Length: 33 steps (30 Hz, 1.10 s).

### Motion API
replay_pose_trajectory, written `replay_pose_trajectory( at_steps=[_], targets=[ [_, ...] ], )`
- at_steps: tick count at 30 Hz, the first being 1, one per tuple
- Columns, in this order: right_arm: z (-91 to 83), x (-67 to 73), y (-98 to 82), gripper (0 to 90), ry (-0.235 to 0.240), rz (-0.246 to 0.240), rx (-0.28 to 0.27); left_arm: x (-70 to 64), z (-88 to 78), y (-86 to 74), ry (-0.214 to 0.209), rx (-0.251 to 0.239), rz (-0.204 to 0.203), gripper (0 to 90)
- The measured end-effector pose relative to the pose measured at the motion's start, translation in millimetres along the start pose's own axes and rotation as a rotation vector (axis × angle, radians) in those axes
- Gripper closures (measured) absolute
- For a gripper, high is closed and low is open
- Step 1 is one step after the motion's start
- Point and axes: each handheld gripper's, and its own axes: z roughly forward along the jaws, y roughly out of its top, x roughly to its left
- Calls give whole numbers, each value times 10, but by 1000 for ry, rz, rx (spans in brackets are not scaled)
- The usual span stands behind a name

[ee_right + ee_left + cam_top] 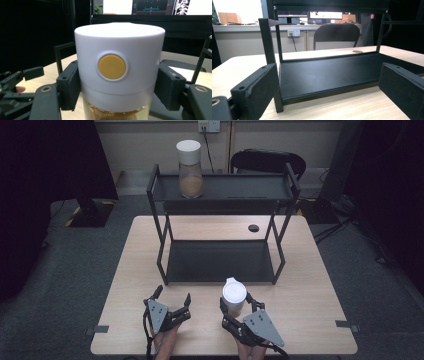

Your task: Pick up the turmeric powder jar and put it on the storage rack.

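A clear jar with a white lid stands at the table's front middle, and my right gripper is shut on it. In the right gripper view the jar's lid has a round yellow button, and both pads press its sides; brownish contents show below. A second, similar jar stands on the top shelf of the black rack, at its left end. My left gripper rests open to the left of the held jar, holding nothing. It faces the rack's bare lower shelf between its jaws.
The two-level rack takes up the table's middle, with thin black posts at its corners. A black chair stands behind the table. A round dark cable hole lies near the table's far edge. The table has bare wood at the front right.
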Motion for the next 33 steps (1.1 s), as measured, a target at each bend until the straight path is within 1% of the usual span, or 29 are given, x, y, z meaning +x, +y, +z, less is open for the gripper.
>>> replay_pose_trajectory(
  at_steps=[3,12,21,33],
  targets=[
    [19,-41,43,301,4,9,-3,0,0,0,0,0,0,25],
    [100,-112,193,301,2,-11,-21,0,1,0,1,0,-1,25],
    [237,-169,383,301,18,-25,-28,1,0,1,0,1,-1,25],
    [393,-246,610,301,16,-34,-49,2,-1,-1,-1,-1,-1,25]
  ],
)
